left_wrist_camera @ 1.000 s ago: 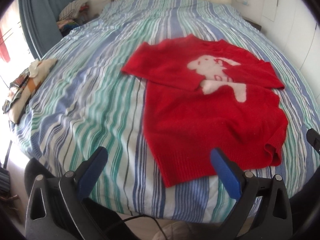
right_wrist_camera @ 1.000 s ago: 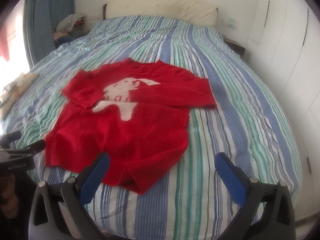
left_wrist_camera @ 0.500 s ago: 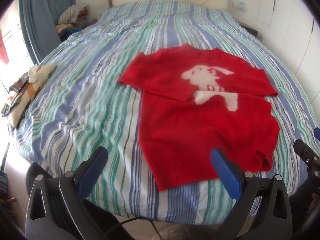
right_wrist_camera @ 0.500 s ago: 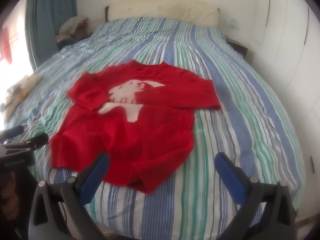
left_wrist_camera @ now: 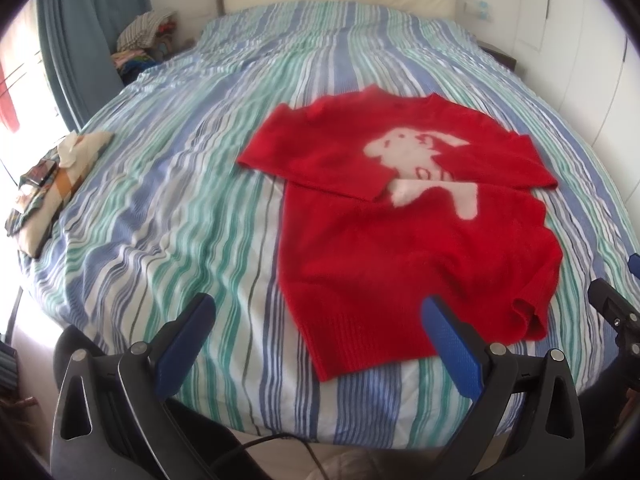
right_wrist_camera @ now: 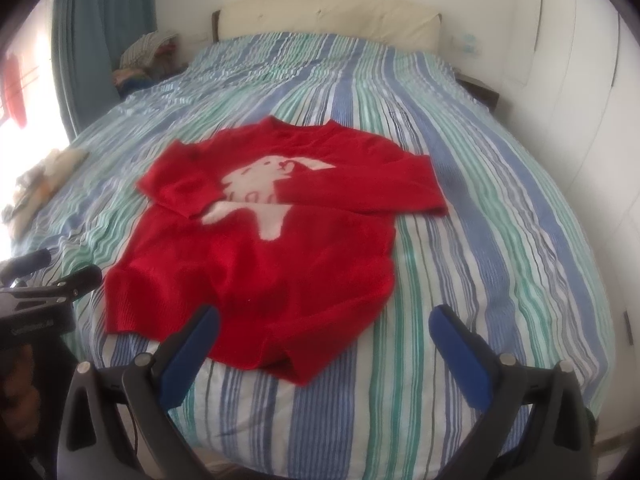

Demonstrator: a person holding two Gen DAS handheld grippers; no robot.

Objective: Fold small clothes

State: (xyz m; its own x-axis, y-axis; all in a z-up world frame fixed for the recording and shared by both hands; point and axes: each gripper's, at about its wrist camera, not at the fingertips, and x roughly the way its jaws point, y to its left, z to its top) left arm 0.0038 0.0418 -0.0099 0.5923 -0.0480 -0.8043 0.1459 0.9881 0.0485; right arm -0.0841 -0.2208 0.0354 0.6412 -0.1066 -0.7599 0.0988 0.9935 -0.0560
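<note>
Left gripper (left_wrist_camera: 316,320), right gripper (right_wrist_camera: 324,326) agape above sweater (left_wrist_camera: 416,240)

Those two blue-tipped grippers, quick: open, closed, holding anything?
Left gripper: open, holding nothing.
Right gripper: open, holding nothing, above the red knitted sweater's hem.

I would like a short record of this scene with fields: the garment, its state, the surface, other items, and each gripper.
garment: red sweater with a white animal figure
state: lies flat, both sleeves folded across the chest, hem toward the camera
surface: striped bed cover
other items: folded cloth pile at the bed's left edge
left gripper: open, holds nothing
right gripper: open, holds nothing
</note>
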